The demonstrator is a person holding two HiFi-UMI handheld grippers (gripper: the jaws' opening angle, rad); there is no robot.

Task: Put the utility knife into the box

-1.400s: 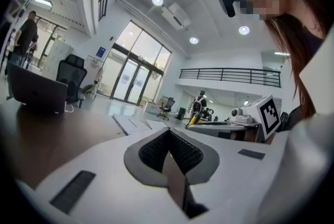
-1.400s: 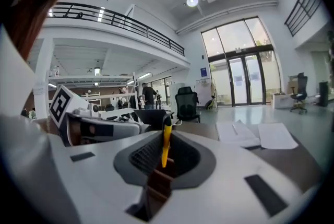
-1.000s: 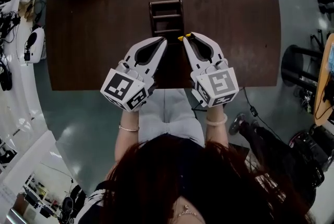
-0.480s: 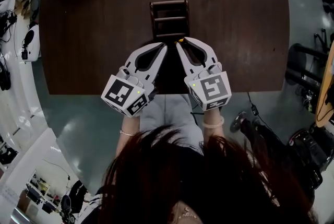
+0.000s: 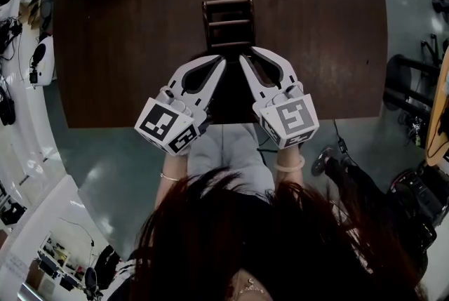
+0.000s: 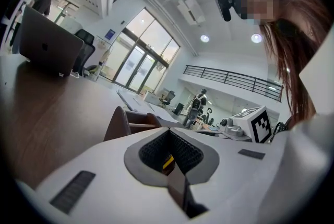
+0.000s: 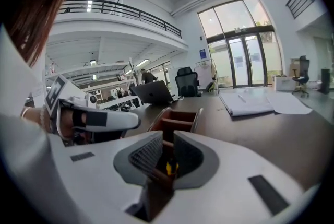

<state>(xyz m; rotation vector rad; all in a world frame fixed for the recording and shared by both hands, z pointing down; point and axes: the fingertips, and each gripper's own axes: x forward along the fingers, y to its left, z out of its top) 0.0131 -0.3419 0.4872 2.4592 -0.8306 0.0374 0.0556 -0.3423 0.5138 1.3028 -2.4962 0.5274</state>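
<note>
Hovered mid-carry at the near end of the box (image 5: 227, 3) with the utility knife (image 7: 170, 167), a yellow sliver, pinched in the right gripper (image 7: 167, 139) and the left gripper (image 6: 168, 134) pressed together beside it; called next, probably, for reaching forward over a compartment and letting go.

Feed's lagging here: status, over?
Left gripper shut. Right gripper shut on utility knife, at box's near end. Nothing in the way.

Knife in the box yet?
Out. The utility knife, yellow part showing, sits between the right gripper's jaws, short of the box.
</note>
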